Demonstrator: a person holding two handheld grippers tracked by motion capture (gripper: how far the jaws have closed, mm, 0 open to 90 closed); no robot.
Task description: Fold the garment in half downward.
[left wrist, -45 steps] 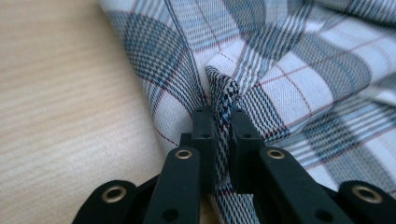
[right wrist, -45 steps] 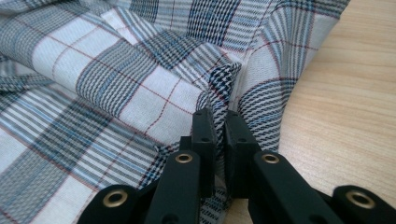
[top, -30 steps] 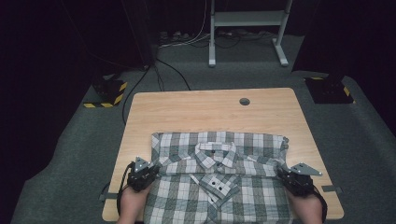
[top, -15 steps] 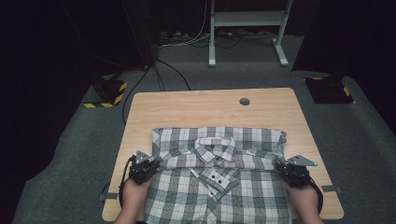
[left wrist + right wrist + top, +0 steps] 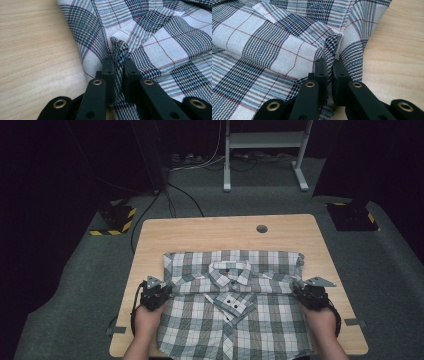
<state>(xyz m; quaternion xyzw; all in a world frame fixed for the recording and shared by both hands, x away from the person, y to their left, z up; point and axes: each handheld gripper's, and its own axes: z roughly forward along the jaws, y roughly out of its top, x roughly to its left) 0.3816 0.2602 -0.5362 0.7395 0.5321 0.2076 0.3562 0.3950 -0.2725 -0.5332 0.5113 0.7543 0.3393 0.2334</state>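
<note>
A plaid shirt (image 5: 235, 315) lies collar-up on the near half of a wooden table (image 5: 210, 232), its upper part folded over the body. The left gripper (image 5: 162, 292) pinches a ridge of cloth at the shirt's left edge, jaws closed tight on the fabric. The right gripper (image 5: 300, 290) clamps a similar ridge at the right edge. Both hands (image 5: 147, 320) sit at the table's near side.
</note>
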